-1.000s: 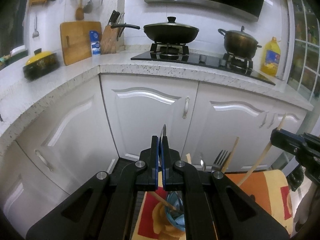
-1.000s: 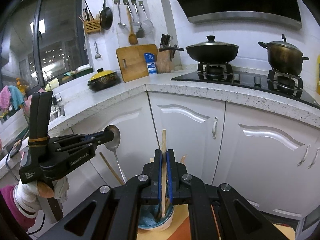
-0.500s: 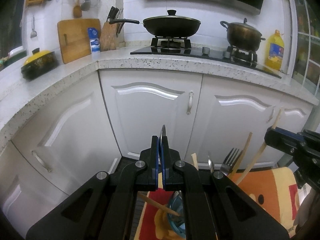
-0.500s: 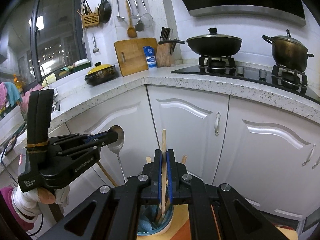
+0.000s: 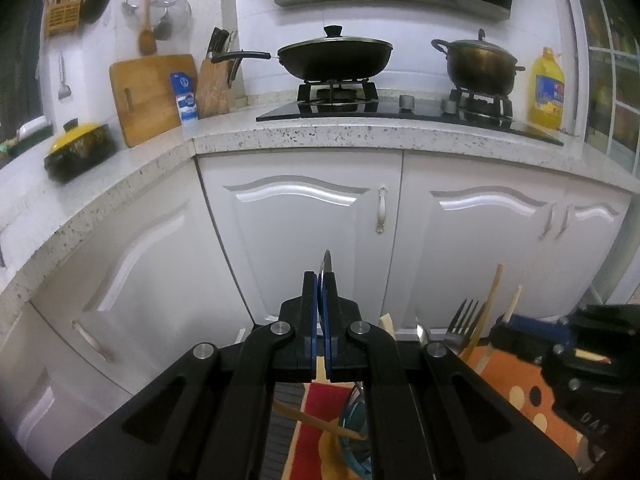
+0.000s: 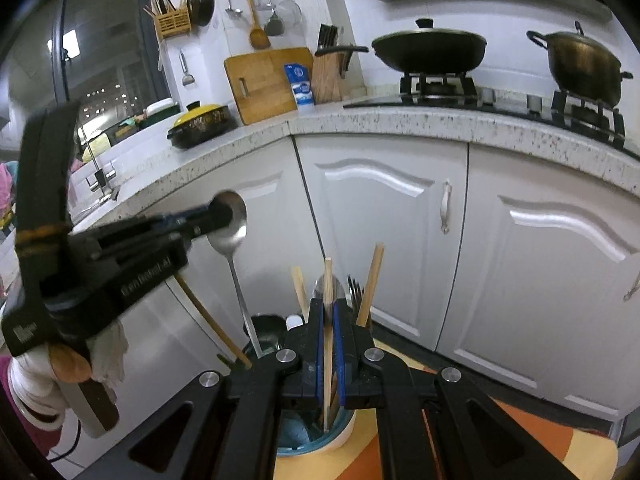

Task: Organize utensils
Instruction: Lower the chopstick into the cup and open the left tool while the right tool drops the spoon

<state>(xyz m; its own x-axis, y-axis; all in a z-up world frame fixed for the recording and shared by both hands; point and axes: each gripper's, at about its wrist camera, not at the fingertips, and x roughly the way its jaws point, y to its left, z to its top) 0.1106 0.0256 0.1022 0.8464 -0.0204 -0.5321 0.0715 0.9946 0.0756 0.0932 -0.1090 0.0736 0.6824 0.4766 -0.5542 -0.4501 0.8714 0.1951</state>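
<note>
**Spoon and chopstick held over the utensil cup**

A long-handled metal spoon is clamped at its polished oval bowl by the left gripper, whose jaws are closed on it. The thin, straight handle runs steeply downward from the bowl, its lower end reaching into the cup below. In the left wrist view only the spoon's rim is seen edge-on as a dark sliver above the pressed blue pads.

A pale wooden chopstick, square-cut at the top, is gripped between the right gripper's blue-lined fingers, which are clenched on it. Its long axis stands nearly upright, the lower end dipping inside the cup.

The cup is round, glazed teal inside with a cream outer wall. Standing in it are further wooden chopsticks, leaning outward, a steel fork with tines up, and a second spoon partly hidden behind the held chopstick.

The cup rests on a cloth patterned in orange, red and yellow. Behind it are seen glossy white cabinet doors with curved mouldings, and a speckled stone countertop that turns a corner. On the hob are a lidded black wok and a dark metal pot; a wooden chopping board is propped against the tiled wall.
</note>
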